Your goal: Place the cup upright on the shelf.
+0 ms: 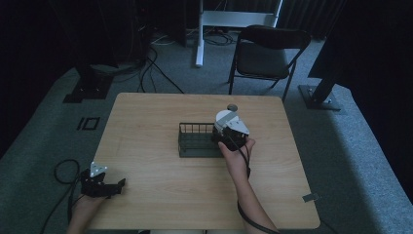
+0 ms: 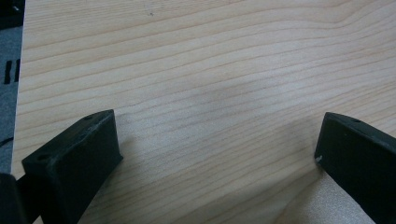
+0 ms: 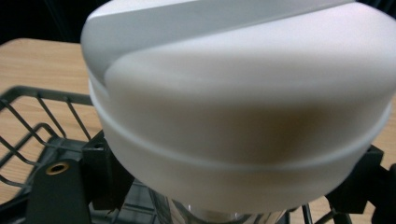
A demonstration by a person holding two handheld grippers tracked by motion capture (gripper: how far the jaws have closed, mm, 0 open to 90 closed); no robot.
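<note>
Lid, white and domed, sits between the right gripper's jaws above the basket's right end. Going left to right: the left gripper rests at the table's near left corner, jaws wide apart over bare wood; the dark wire basket stands mid-table; the right gripper is clamped on the lid there.

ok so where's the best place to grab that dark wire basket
Probably the top rim at the left end wall of the dark wire basket, from straight above, jaws straddling the wire: the walls stand thin and upright, and its right end is crowded by the right gripper holding a white-lidded container. The open left gripper is free.
</note>
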